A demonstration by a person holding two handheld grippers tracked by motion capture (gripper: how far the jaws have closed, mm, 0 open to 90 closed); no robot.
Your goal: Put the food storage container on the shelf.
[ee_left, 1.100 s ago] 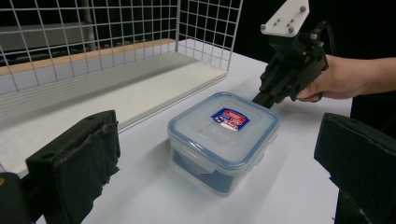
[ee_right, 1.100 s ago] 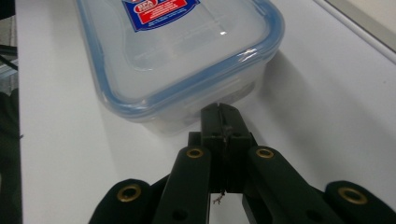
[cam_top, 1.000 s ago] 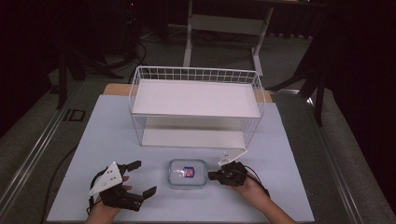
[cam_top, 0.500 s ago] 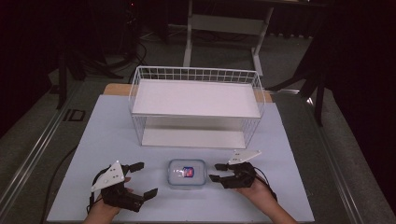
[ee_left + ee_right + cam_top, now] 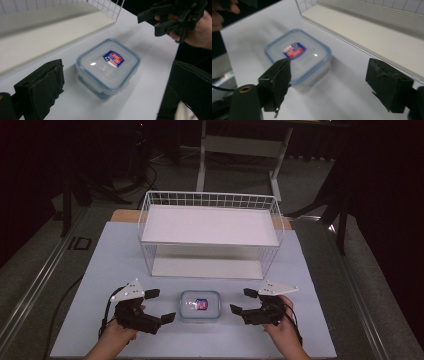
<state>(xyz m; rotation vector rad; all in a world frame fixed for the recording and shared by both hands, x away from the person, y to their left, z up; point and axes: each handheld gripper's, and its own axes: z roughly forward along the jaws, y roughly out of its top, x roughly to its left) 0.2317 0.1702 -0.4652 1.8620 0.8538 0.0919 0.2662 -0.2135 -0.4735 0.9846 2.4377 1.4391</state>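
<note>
A clear plastic box with a blue-rimmed lid and a red and blue label sits on the table's near middle. My left gripper stands open just left of it, apart from it. My right gripper stands open just right of it, also apart. In the left gripper view the box lies ahead between my two black pads, with the right gripper beyond it. In the right gripper view the box lies ahead toward the left pad, untouched.
A white two-tier wire rack stands behind the box, its lower shelf open toward me. The pale table top ends close to my hands. Dark floor and stand legs surround the table.
My right gripper has drawn back a little from the box's right side and its jaws stand wider. The left gripper and the box have hardly moved.
</note>
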